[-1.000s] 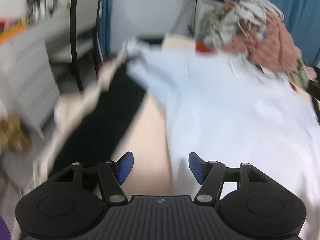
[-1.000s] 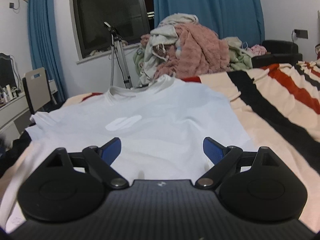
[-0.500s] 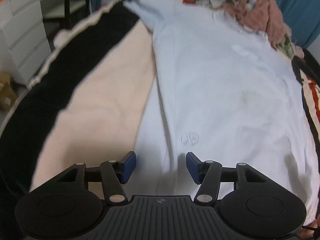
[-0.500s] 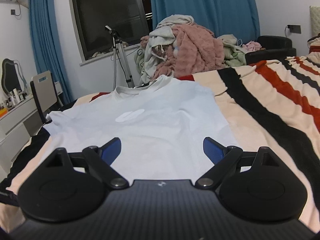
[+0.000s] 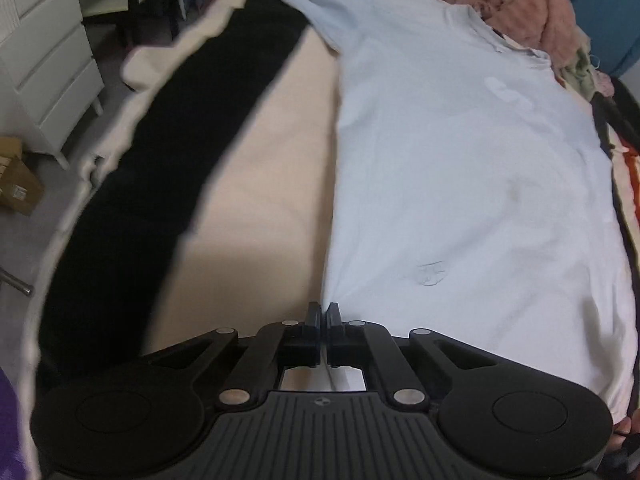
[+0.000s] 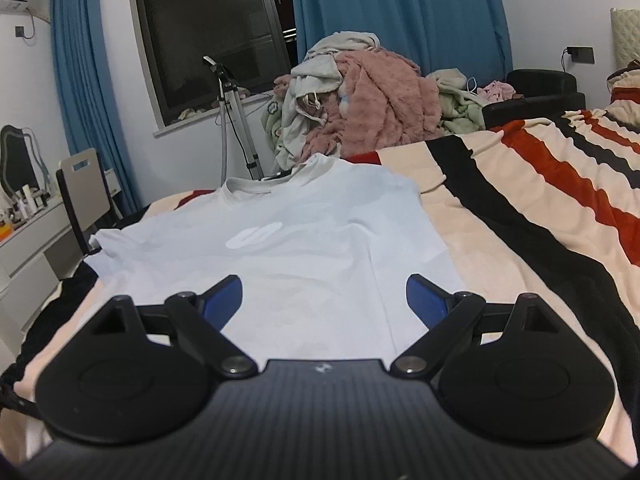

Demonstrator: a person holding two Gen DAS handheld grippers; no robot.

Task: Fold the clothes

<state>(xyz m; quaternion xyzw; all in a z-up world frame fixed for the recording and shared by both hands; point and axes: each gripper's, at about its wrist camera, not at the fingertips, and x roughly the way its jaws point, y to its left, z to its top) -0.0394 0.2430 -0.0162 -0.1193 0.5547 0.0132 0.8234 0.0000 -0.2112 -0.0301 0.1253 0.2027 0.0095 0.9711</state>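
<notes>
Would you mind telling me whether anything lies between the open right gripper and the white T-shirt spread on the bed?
Nothing visible does. The right gripper hangs open just above the near hem of the white T-shirt, which lies flat on the striped blanket. The pile of clothes sits beyond the collar. The left gripper is shut at the shirt's corner.

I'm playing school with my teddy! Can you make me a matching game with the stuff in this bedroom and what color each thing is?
Things:
1. T-shirt
2. Curtains
3. Fluffy blanket on the clothes pile
4. Chair

Colors:
A. Blue
B. Pink
C. White
D. Grey back with a black frame

Pairs: 1-C, 2-A, 3-B, 4-D
</notes>
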